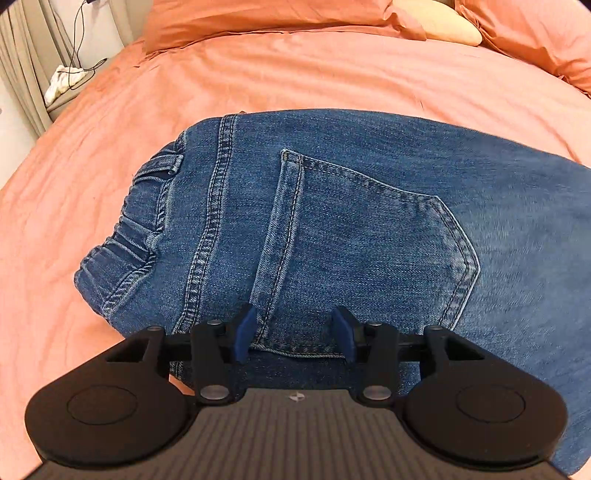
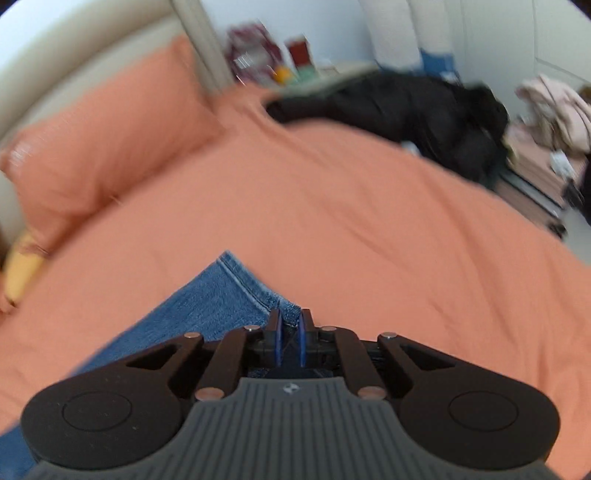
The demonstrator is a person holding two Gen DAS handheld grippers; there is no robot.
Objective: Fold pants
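Observation:
Blue denim pants (image 1: 351, 229) lie on the orange bed, folded lengthwise, elastic waistband at the left and a back pocket facing up. My left gripper (image 1: 295, 332) is open just above the lower edge of the pocket, with nothing between its blue pads. In the right wrist view a leg end of the pants (image 2: 221, 295) with its hem runs from the lower left to my right gripper (image 2: 290, 332), which is shut on the hem corner. The view is blurred by motion.
Orange bedsheet (image 1: 332, 74) covers the bed, with orange pillows (image 1: 258, 18) at the far side. A dark garment (image 2: 406, 107) lies at the bed's far right edge, with a cluttered nightstand and pink furniture beyond. Cables and a white cloth (image 1: 62, 81) lie off the left edge.

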